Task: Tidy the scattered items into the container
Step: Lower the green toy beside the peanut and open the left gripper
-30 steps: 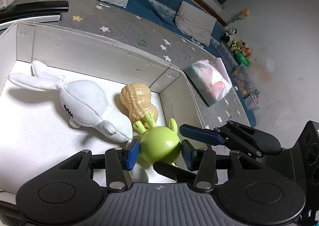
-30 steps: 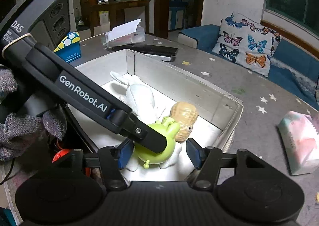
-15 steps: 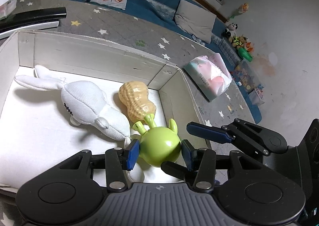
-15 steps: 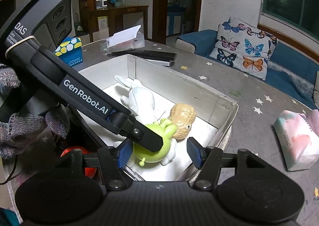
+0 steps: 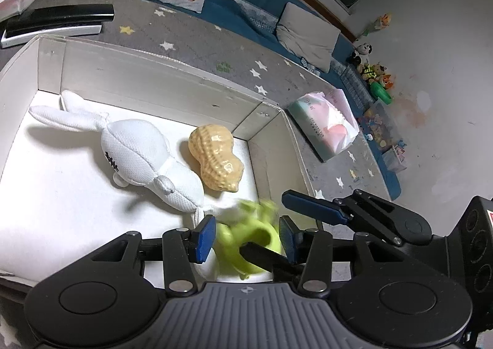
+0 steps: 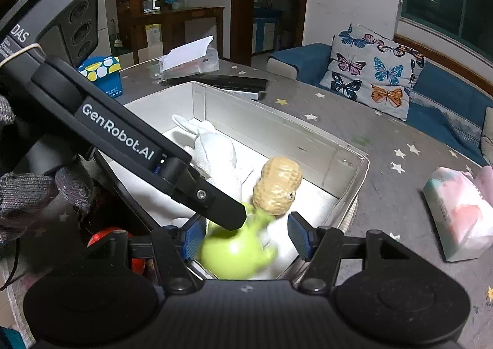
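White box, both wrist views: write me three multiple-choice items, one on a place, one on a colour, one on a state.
1. Where is the peanut toy?
A. In the white box, beside the plush rabbit
B. On top of the plush rabbit
C. Outside the white box

2. What colour is the blurred toy seen between the pads of the left gripper?
A. Red
B. Green
C. Blue

3. In what state is the white box?
A. Shut with a lid
B. Turned upside down
C. Open-topped

Key: 1 A, the peanut toy lies on the box floor against the rabbit's side. 2 B, both views show the blurred toy bright green. 3 C, its floor and inner walls are in plain view.
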`<state>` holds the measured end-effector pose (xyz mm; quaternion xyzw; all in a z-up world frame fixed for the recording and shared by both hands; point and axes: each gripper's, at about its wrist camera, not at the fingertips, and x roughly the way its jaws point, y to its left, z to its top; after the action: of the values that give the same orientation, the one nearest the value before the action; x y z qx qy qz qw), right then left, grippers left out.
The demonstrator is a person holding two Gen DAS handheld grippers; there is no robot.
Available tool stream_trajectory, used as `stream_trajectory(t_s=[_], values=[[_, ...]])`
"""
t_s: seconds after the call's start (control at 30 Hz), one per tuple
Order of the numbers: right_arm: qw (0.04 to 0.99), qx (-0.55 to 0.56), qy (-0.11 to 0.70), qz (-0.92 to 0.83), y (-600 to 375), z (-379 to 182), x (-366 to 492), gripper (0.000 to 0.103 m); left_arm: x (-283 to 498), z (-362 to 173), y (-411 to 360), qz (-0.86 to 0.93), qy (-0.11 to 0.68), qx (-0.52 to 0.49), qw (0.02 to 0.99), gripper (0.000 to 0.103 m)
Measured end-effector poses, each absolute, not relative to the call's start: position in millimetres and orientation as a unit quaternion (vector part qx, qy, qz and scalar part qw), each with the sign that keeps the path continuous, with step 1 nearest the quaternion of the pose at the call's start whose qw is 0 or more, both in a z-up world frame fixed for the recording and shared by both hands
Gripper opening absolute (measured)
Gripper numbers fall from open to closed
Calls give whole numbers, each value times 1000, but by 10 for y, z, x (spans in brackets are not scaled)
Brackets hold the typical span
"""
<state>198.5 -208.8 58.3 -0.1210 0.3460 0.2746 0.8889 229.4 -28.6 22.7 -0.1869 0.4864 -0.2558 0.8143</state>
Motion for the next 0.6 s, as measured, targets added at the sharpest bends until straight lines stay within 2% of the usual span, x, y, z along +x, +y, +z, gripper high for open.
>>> stream_trajectory(t_s=[0.6], values=[[909,-80,296,281,-2212,793,1588,60,1870,462,-52,-242,426,-180,853,48]])
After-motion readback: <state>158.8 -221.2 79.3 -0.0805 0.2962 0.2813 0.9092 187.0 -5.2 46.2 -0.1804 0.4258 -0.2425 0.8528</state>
